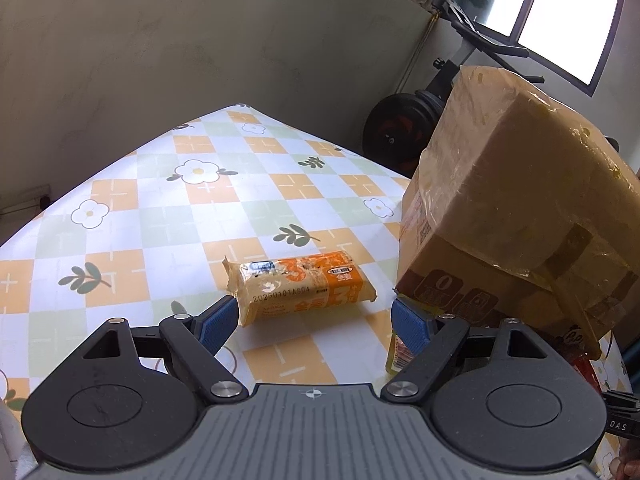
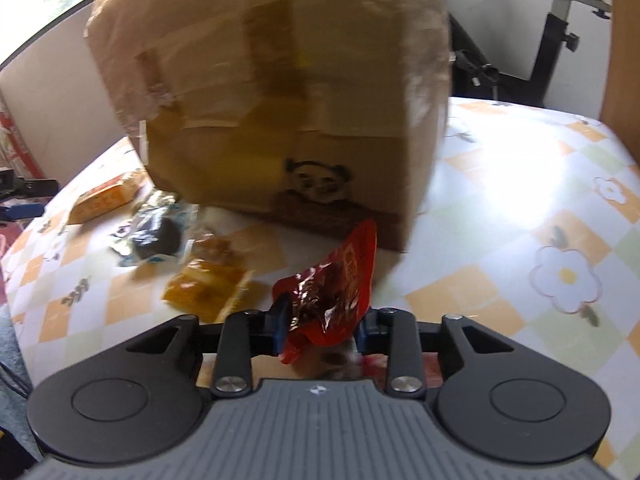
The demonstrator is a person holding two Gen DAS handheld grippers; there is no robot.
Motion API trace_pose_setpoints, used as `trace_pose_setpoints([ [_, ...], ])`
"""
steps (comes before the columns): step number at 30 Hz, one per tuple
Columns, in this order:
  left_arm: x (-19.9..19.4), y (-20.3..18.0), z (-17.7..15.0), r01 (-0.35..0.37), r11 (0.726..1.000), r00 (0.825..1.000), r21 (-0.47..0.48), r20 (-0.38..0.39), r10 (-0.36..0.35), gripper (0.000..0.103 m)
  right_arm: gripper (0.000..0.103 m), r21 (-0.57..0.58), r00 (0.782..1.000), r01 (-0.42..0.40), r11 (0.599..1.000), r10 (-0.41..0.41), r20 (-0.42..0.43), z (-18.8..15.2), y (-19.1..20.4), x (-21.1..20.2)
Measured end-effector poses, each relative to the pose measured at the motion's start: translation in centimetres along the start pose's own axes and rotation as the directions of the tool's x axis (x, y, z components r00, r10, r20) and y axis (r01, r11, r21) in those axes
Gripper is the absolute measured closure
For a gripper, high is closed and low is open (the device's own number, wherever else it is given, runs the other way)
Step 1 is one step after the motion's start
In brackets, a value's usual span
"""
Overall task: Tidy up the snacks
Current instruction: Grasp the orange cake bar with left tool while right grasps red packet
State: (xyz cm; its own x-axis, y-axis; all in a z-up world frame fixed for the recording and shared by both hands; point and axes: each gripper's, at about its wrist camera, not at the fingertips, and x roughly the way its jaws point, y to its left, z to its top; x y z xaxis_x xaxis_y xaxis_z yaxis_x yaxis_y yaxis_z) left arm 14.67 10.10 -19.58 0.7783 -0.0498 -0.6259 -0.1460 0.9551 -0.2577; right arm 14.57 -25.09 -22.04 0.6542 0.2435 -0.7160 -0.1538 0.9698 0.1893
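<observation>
An orange and cream snack bar (image 1: 302, 288) lies on the checked tablecloth (image 1: 180, 208) just ahead of my left gripper (image 1: 316, 316), whose blue pads stand wide apart on either side of it without touching it. A taped cardboard box (image 1: 516, 200) stands to its right. In the right wrist view my right gripper (image 2: 320, 328) is shut on a crumpled red snack packet (image 2: 332, 292), in front of the same box (image 2: 280, 100). Left of the packet lie a yellow packet (image 2: 208, 288), a clear packet with a dark snack (image 2: 156, 232) and the orange bar (image 2: 108, 196).
An exercise bike (image 1: 432, 116) stands beyond the table's far edge, by a window (image 1: 560, 12). A yellow packet (image 1: 396, 356) shows under my left gripper's right finger. The tablecloth (image 2: 520, 208) to the right of the box is bare. A wooden panel (image 2: 624, 48) rises at the right edge.
</observation>
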Motion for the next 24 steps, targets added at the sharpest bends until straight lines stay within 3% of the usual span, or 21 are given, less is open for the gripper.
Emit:
trace_pose_setpoints([
  [14, 0.3, 0.8, -0.6, -0.031, 0.999, 0.999, -0.006, -0.026, 0.031, 0.018, 0.081, 0.037, 0.995, -0.07, 0.997, 0.068, 0.07, -0.8, 1.0, 0.8],
  [24, 3.5, 0.1, 1.9, -0.032, 0.995, 0.999, 0.093, -0.022, 0.034, 0.018, 0.081, 0.034, 0.989, -0.092, 0.995, 0.087, 0.123, -1.7, 0.6, 0.6],
])
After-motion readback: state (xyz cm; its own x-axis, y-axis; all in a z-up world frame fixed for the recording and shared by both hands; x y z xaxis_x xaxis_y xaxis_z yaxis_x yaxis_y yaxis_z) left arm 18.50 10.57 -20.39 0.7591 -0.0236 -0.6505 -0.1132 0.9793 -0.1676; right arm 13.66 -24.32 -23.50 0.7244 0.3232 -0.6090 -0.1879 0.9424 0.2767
